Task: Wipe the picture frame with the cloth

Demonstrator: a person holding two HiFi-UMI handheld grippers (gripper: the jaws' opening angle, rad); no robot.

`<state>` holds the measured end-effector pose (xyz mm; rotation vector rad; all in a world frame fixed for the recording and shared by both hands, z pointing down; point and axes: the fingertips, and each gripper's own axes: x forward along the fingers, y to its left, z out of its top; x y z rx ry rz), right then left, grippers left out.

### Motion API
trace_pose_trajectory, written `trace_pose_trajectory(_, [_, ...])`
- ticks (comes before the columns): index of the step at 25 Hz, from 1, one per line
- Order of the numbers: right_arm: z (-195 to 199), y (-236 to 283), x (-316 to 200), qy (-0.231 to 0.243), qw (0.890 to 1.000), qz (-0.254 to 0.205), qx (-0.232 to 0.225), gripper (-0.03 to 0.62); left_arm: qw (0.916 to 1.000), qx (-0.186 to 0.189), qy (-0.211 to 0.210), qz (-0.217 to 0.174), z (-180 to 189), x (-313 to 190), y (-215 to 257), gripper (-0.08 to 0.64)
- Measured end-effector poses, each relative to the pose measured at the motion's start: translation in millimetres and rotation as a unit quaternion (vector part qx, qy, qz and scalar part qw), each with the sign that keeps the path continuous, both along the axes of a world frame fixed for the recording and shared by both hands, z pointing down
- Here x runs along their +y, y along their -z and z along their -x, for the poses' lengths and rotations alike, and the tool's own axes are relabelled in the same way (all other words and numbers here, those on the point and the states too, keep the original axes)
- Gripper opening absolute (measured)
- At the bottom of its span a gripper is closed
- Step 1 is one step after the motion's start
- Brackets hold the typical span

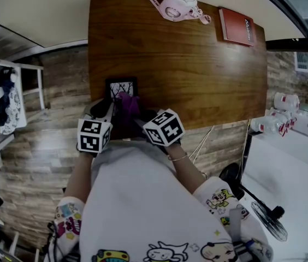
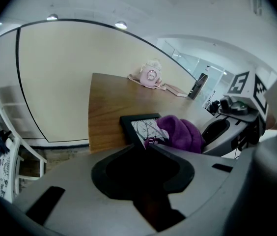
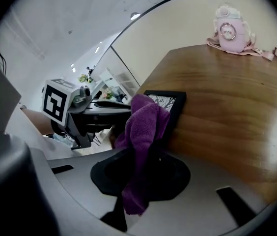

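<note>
Pinching the limp cloth (image 3: 146, 119), the right gripper (image 3: 143, 154) holds it to a stiff, probably fragile frame (image 3: 177, 107) clamped edgewise in the left gripper (image 2: 146, 145).

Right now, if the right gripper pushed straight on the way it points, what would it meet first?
Probably the picture frame: the purple cloth clamped in the right gripper bunches against its face, directly ahead. Whether any gap remains is unclear. Past the frame lies the wooden table.

cloth (image 1: 126, 105) on frame (image 1: 114, 86) — on table (image 1: 197, 64), near edge
</note>
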<state>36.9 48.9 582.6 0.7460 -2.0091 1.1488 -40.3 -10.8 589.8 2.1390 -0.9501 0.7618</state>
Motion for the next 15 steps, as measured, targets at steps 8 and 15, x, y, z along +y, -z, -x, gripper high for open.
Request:
trace_pose_trajectory(8, [-23.9,0.3,2.6,-0.025,1.0,0.001,0.016,0.061,1.0,-0.001,-0.002,-0.001,-0.4,-0.5,-0.2,0.084])
trace_pose_trajectory(15, [-50.8,-3.0,5.3,-0.055,0.998,0.012,0.018,0.061,1.0,-0.004,-0.002,-0.002,-1.3,-0.3,-0.2,0.084])
